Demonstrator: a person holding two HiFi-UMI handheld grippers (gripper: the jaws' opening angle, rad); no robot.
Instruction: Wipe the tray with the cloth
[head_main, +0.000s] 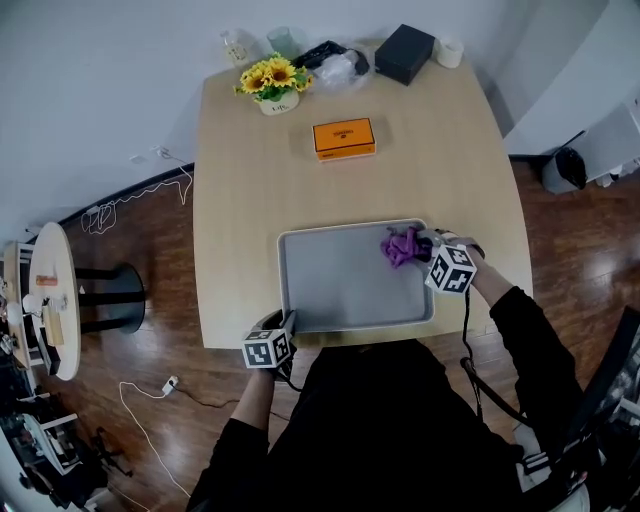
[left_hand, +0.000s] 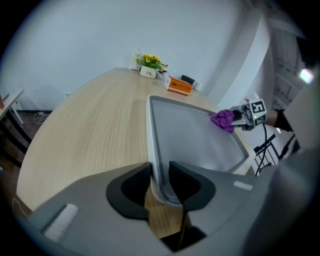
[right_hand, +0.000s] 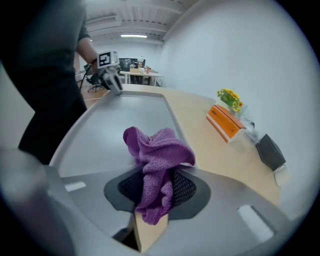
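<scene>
I see the wooden counter (head_main: 250, 170) filling the middle of the head view, with the grey tray (head_main: 340, 285) at its lower centre. My left gripper (left_hand: 160, 182) has its jaws clamped on the tray's lower-left rim. My right gripper (right_hand: 157, 187) pinches the purple cloth (right_hand: 157, 150) in its jaws, at the tray's upper-right corner.

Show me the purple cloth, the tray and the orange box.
purple cloth (head_main: 402, 245), head view, middle of the bunch.
tray (head_main: 340, 282), head view, bare middle of its floor.
orange box (head_main: 343, 137), head view, top face.
</scene>
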